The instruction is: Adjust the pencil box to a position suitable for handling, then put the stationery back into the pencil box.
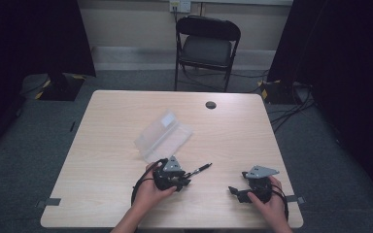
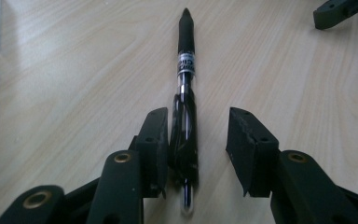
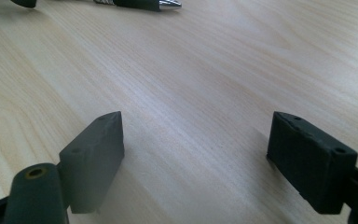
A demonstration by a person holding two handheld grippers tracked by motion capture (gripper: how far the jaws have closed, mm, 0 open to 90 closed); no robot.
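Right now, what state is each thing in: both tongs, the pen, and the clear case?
Left tongs: open, jaws either side of the pen, one jaw touching it, the other apart.
Right tongs: open wide, holding nothing, low over the table.
Pen: lying flat on the table, its rear end between the left tongs' jaws, not clamped.
Clear plastic case: lying on the table beyond the left tongs; open or shut cannot be told.

The high view looks forward and down over the whole surface (image 1: 107, 145). Each tongs camera sits low, close to the wood; both share the pen (image 2: 185, 70).
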